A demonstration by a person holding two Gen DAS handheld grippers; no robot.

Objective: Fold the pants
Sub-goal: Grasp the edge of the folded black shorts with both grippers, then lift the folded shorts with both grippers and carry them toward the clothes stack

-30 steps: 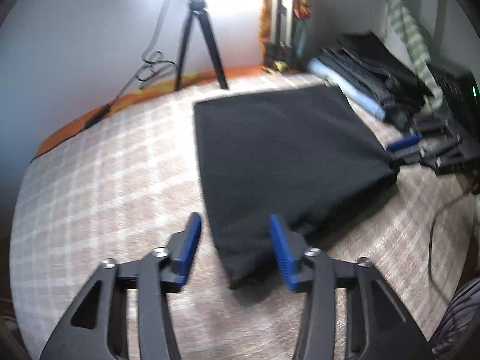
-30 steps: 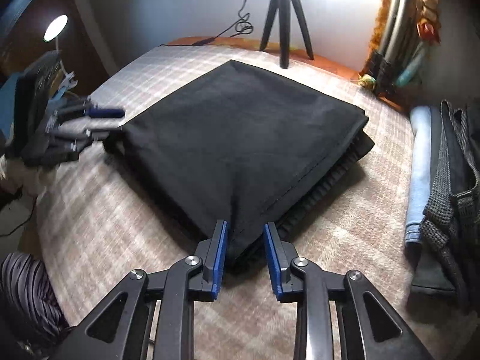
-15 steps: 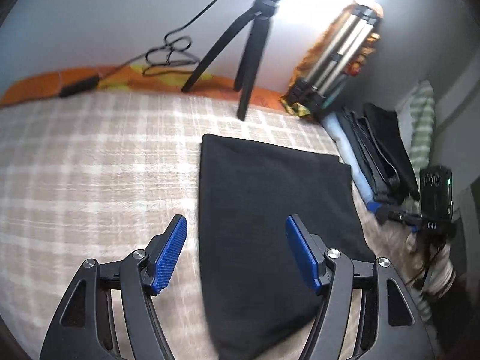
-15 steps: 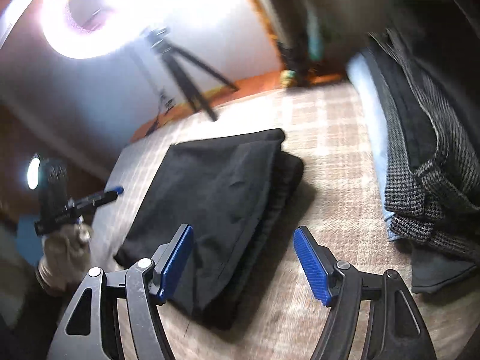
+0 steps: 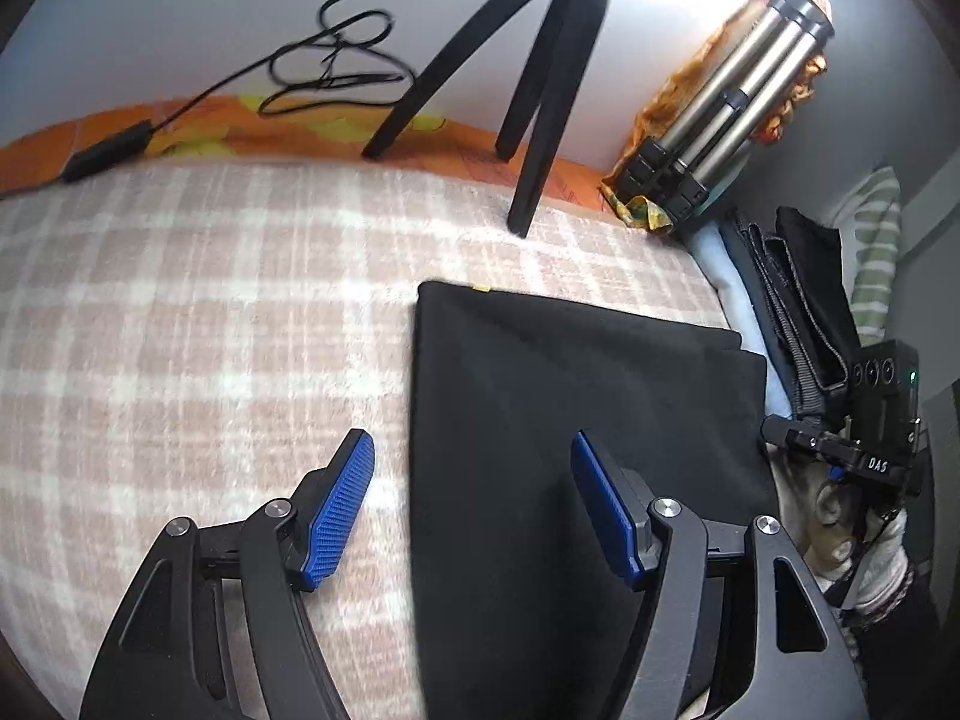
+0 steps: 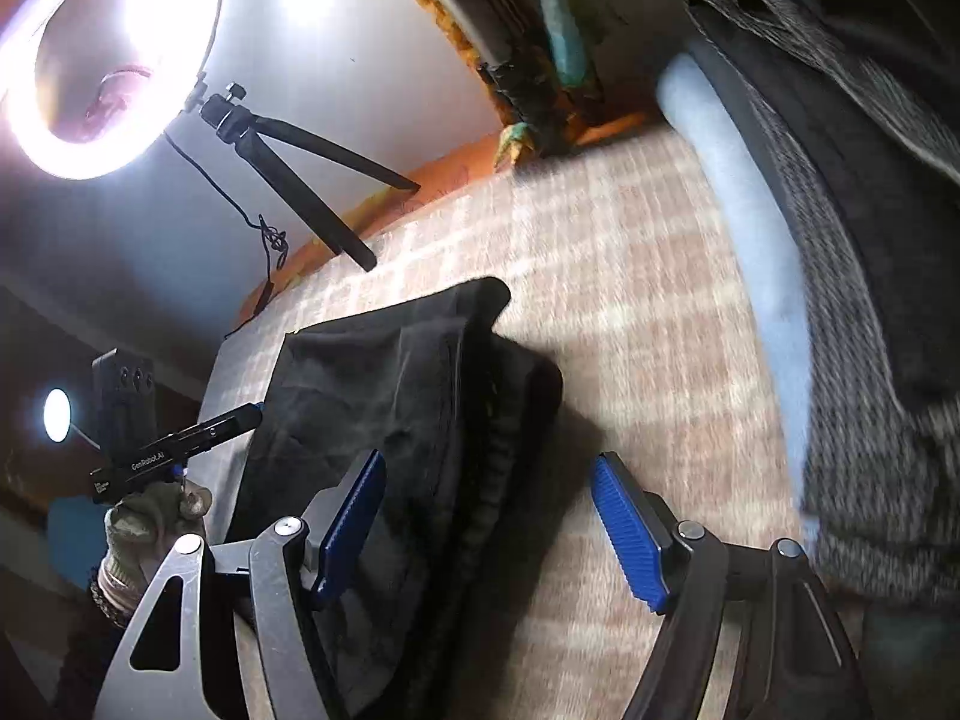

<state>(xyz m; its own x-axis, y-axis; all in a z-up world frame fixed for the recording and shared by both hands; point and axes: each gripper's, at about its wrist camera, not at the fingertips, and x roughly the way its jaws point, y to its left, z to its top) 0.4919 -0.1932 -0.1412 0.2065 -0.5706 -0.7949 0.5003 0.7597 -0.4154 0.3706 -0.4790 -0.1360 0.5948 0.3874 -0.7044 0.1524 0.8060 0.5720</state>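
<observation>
Now, pants: I count one black folded pair point(image 5: 576, 420) on the bed point(image 5: 180, 360);
Grippers: my two, left gripper point(image 5: 471, 507) and right gripper point(image 6: 489, 531), spread, pinching nothing

Left gripper point(image 5: 471, 510): blue fingers point(image 5: 339, 507) spread apart, nothing between the pads.
Pants point(image 5: 576, 408): black, folded flat on the checked bed cover point(image 5: 180, 330); left edge between the fingers.
Tripod point(image 5: 540, 60): beyond the fingers.
Clothes pile point(image 5: 798, 300): right of the fingers.

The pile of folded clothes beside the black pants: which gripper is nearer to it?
Right. The right gripper straddles the black pants' edge facing the pile of folded clothes; the left gripper straddles the opposite edge.
</observation>
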